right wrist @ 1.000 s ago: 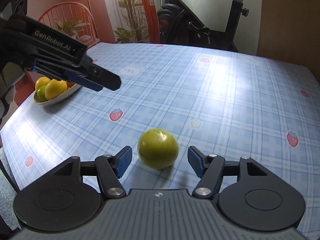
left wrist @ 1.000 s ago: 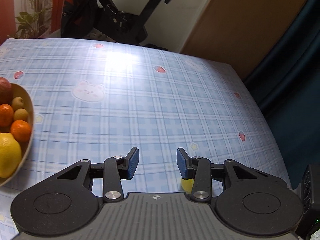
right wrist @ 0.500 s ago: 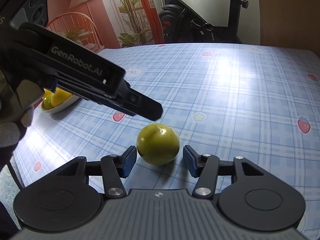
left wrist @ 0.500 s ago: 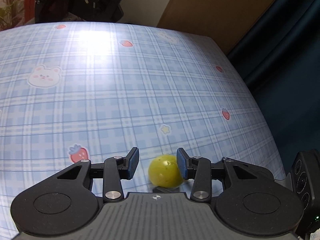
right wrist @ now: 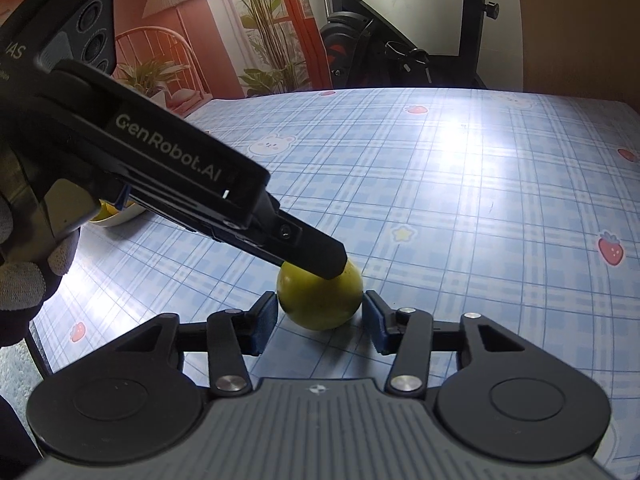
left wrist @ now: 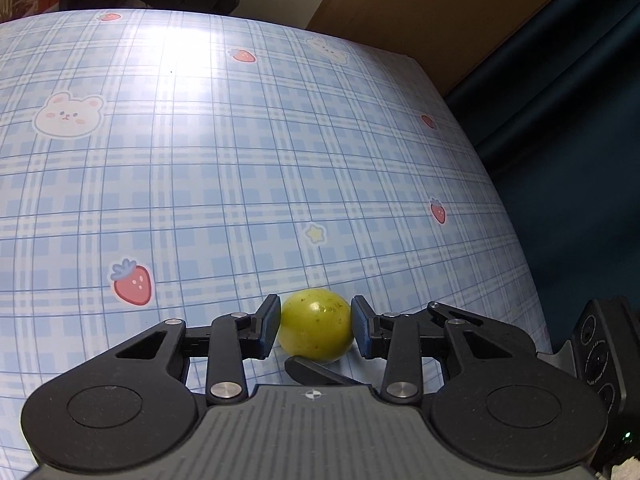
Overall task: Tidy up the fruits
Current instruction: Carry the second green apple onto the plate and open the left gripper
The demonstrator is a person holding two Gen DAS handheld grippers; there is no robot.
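Observation:
A round green fruit (left wrist: 314, 330) rests on the blue plaid tablecloth (left wrist: 240, 160) near its front right corner. My left gripper (left wrist: 316, 326) straddles it, jaws closing, both blue pads against its sides. In the right wrist view the same green fruit (right wrist: 320, 304) sits between the tips of my right gripper (right wrist: 320, 312), whose jaws are also closing, pads meeting its flanks. A left gripper finger (right wrist: 312, 248) slants down from the left onto the fruit's top. A right gripper finger (left wrist: 316, 372) shows dark beneath the fruit.
A pale bowl (right wrist: 120, 218) holding yellow fruit stands at the table's left, mostly hidden behind the left gripper. A gloved hand (right wrist: 24, 280) holds that gripper. The table's right edge (left wrist: 500, 200) drops to a dark curtain. An exercise bike (right wrist: 380, 52) stands beyond the far edge.
My left gripper swung away from the bowl, came down over the green fruit and narrowed onto it. The right gripper stayed put while its jaws narrowed from well clear to against the fruit.

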